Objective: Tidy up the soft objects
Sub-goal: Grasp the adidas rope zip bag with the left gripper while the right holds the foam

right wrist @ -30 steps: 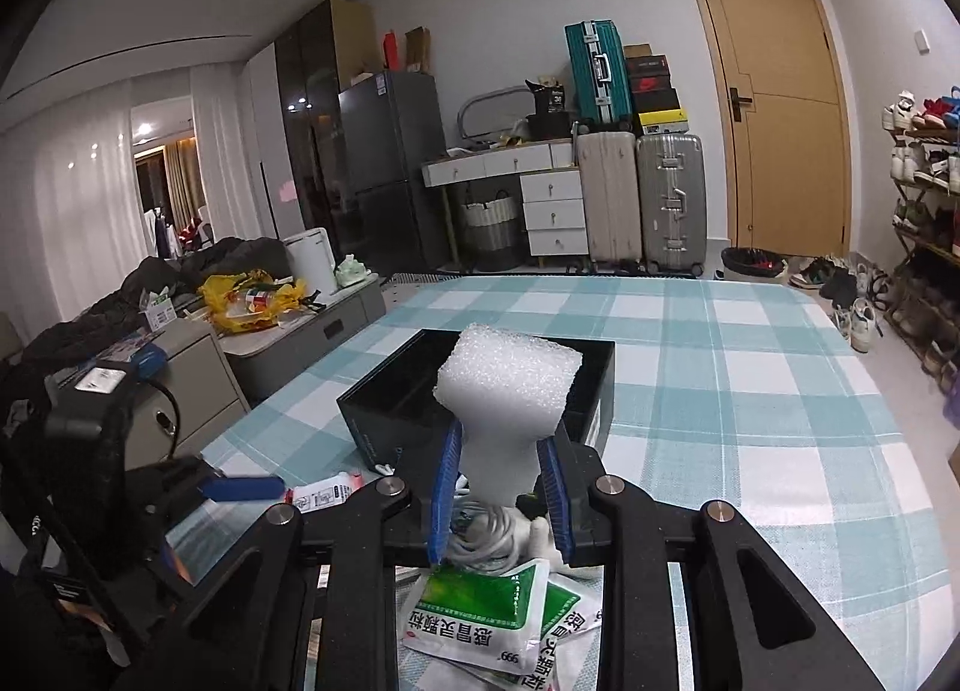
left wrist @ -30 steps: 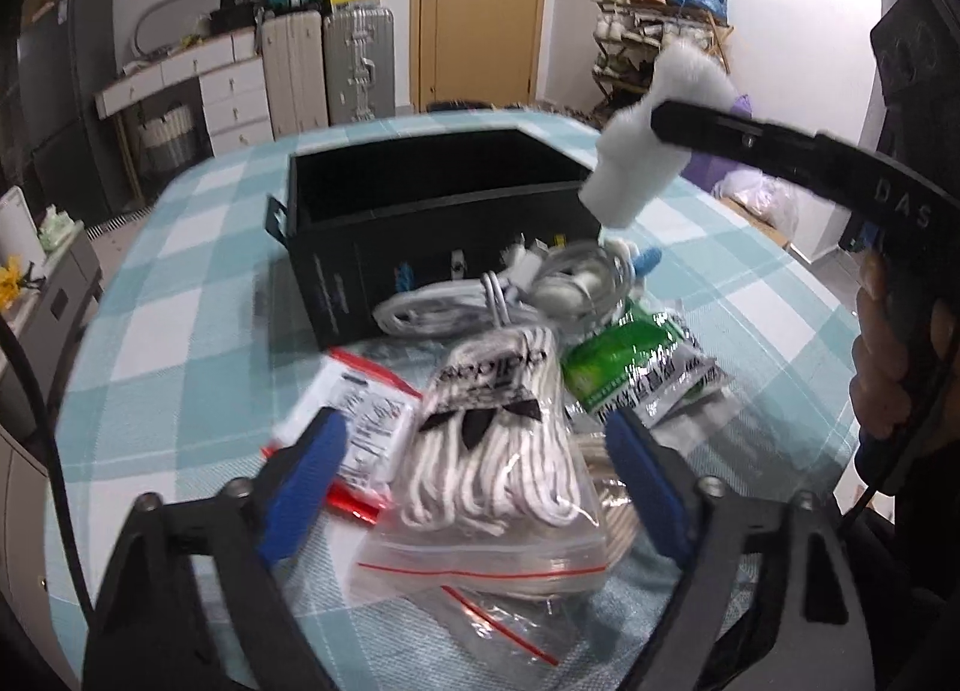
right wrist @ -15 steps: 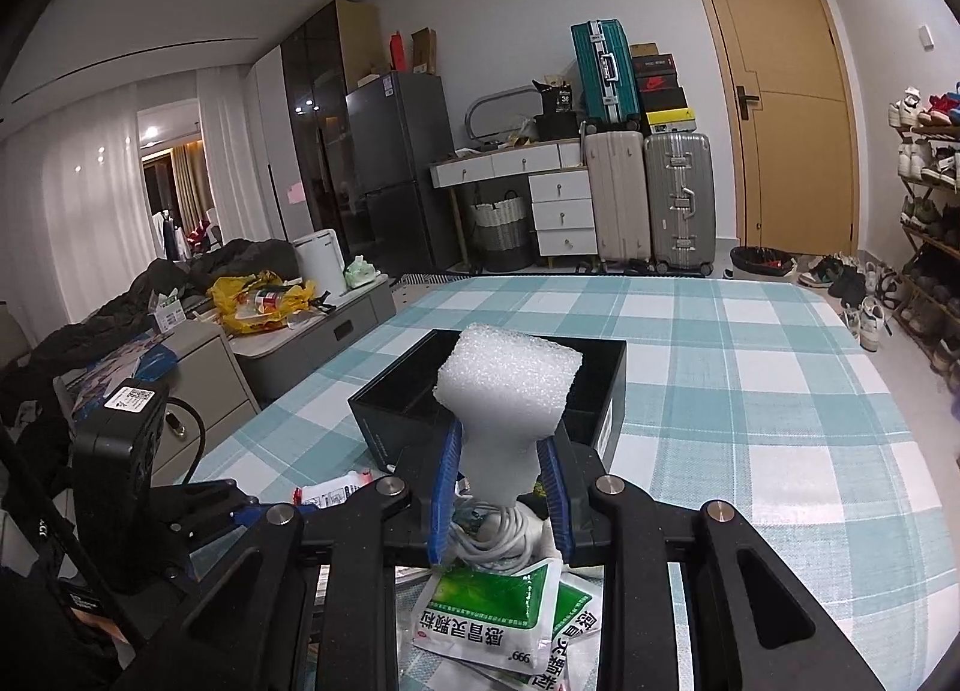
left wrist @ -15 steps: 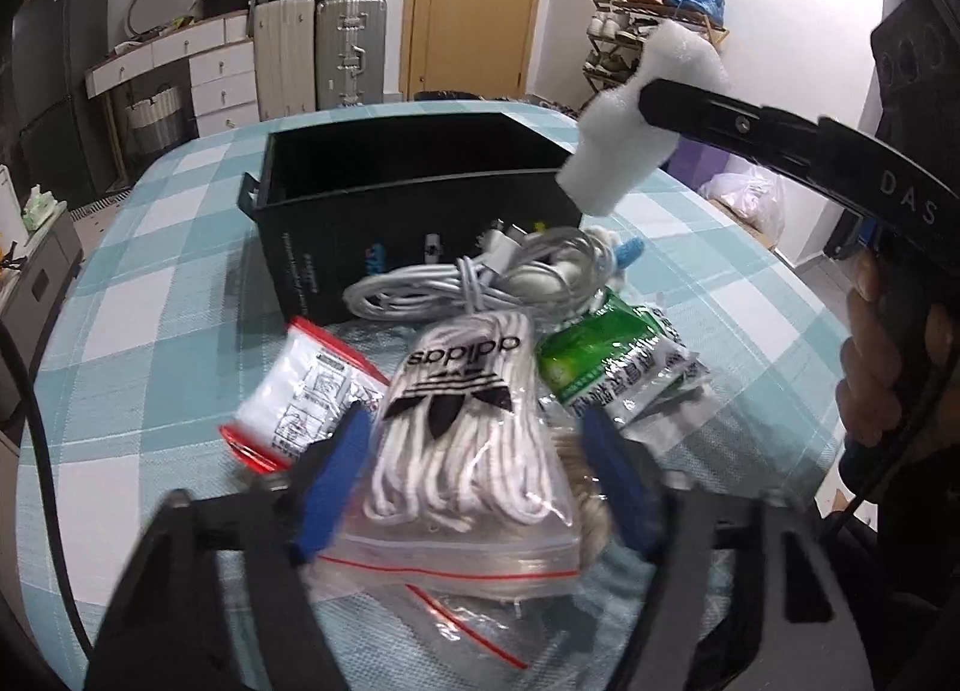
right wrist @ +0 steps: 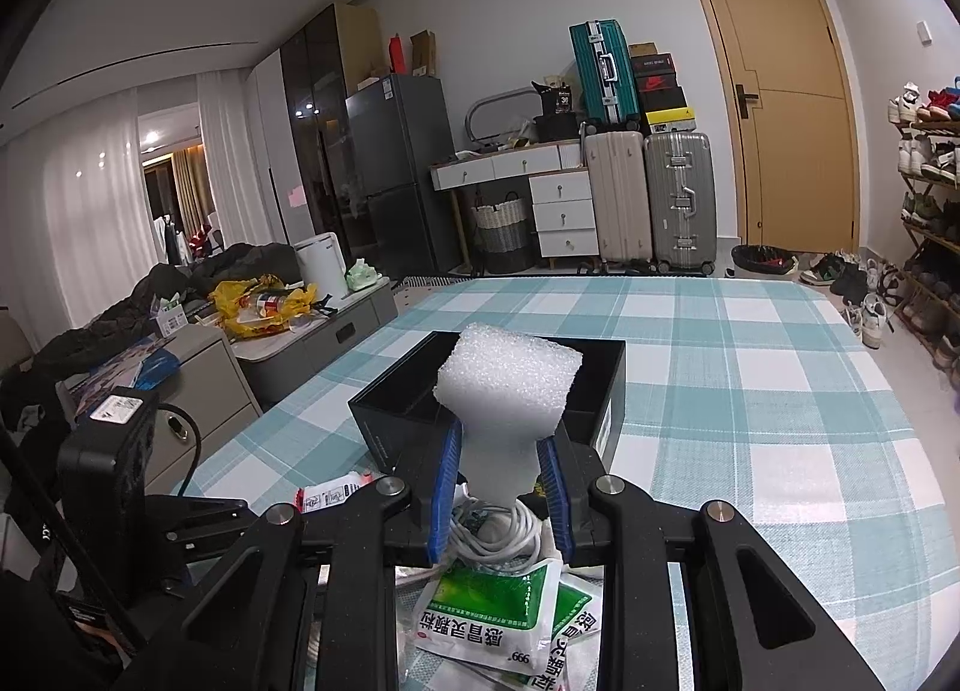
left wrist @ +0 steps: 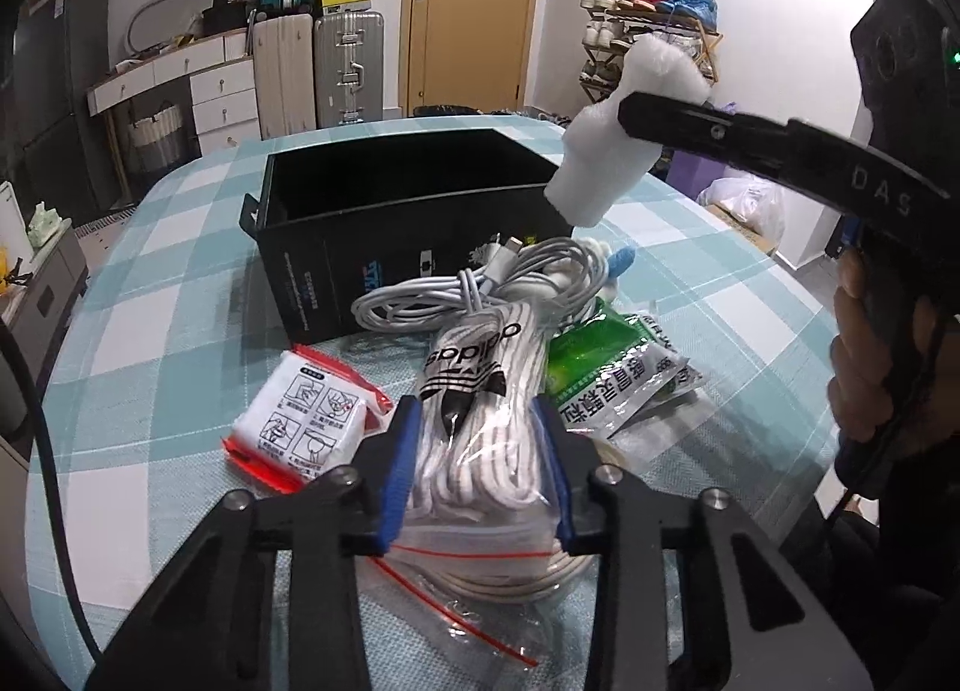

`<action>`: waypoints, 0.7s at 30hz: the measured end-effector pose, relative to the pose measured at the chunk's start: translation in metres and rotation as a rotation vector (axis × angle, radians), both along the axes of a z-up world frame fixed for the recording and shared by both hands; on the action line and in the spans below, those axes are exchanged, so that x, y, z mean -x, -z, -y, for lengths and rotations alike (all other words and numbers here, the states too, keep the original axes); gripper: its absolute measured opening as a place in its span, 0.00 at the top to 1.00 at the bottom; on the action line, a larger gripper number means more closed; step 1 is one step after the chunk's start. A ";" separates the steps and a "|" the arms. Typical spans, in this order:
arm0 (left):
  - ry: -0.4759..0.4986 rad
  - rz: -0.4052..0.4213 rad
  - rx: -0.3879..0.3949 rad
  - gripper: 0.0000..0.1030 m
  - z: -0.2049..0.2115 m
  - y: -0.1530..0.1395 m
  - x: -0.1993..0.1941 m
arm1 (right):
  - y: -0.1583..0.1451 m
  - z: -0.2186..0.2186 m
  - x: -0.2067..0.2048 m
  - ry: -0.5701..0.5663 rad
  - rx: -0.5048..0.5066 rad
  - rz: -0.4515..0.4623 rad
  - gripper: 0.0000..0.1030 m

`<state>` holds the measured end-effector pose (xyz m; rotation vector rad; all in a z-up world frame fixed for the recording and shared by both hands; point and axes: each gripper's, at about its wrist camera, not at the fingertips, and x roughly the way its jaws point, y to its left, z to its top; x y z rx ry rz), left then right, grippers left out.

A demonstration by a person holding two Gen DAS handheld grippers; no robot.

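While the right hand-held gripper [right wrist: 499,484] pinches a white foam block [right wrist: 510,391] between its blue pads, held in the air above the near edge of the open black box [left wrist: 384,211] on the checked worktop [right wrist: 750,391], the left hand-held gripper [left wrist: 477,469] has its fingers narrowed around the zip bag of white adidas laces [left wrist: 480,421], pads touching the bag's sides. A second ago those left fingers were spread wide on either side of the bag; they have since come in against it. The foam block has stayed in much the same spot, with the coiled white cable [left wrist: 480,295] and green sachets [left wrist: 606,373] lying beneath it.
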<state>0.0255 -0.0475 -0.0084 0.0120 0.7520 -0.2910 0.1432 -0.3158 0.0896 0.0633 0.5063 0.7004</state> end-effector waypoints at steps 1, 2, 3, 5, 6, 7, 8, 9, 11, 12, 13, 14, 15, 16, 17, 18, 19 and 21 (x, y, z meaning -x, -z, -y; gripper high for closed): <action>0.003 0.006 0.002 0.68 0.000 -0.002 0.001 | 0.000 -0.001 0.000 -0.001 -0.001 -0.001 0.75; 0.003 0.007 0.002 0.68 -0.001 -0.003 0.001 | 0.000 -0.001 0.000 -0.002 -0.003 0.000 0.75; 0.005 0.010 0.006 0.68 -0.001 -0.005 0.002 | 0.000 0.000 0.000 -0.002 -0.005 0.001 0.75; 0.002 0.023 0.008 0.68 -0.002 -0.009 0.004 | -0.001 -0.002 0.001 -0.003 -0.007 0.007 0.75; 0.001 0.026 0.010 0.68 -0.002 -0.010 0.004 | -0.002 -0.001 0.001 -0.003 -0.010 0.009 0.75; 0.001 0.031 0.012 0.68 -0.003 -0.012 0.005 | -0.002 -0.002 0.002 -0.003 -0.014 0.011 0.75; -0.001 0.038 0.015 0.69 -0.003 -0.014 0.006 | -0.003 -0.001 0.002 -0.003 -0.018 0.013 0.75; -0.003 0.044 0.018 0.69 -0.004 -0.016 0.006 | -0.004 0.000 0.002 -0.003 -0.022 0.014 0.75; -0.007 0.057 0.025 0.70 -0.005 -0.020 0.008 | -0.004 0.000 0.003 -0.009 -0.040 0.019 0.75; -0.010 0.070 0.025 0.70 -0.005 -0.023 0.009 | -0.004 0.003 0.004 -0.013 -0.053 0.020 0.75; -0.012 0.077 0.025 0.70 -0.005 -0.025 0.009 | -0.004 0.003 0.004 -0.015 -0.063 0.022 0.75; -0.010 0.086 0.023 0.70 -0.005 -0.027 0.011 | -0.004 0.003 0.005 -0.016 -0.064 0.023 0.75; -0.009 0.089 0.021 0.71 -0.004 -0.028 0.010 | -0.004 0.002 0.005 -0.017 -0.065 0.023 0.75; -0.010 0.091 0.019 0.71 -0.004 -0.028 0.011 | -0.004 0.002 0.006 -0.020 -0.070 0.023 0.75; -0.012 0.092 0.021 0.72 -0.005 -0.029 0.011 | -0.004 0.001 0.006 -0.022 -0.073 0.021 0.75; -0.011 0.091 0.024 0.72 -0.005 -0.029 0.011 | -0.004 0.002 0.006 -0.022 -0.074 0.020 0.75; -0.013 0.093 0.025 0.72 -0.005 -0.031 0.011 | -0.004 0.001 0.007 -0.022 -0.073 0.023 0.75; -0.016 0.100 0.030 0.72 -0.006 -0.034 0.012 | -0.004 0.002 0.006 -0.023 -0.073 0.027 0.75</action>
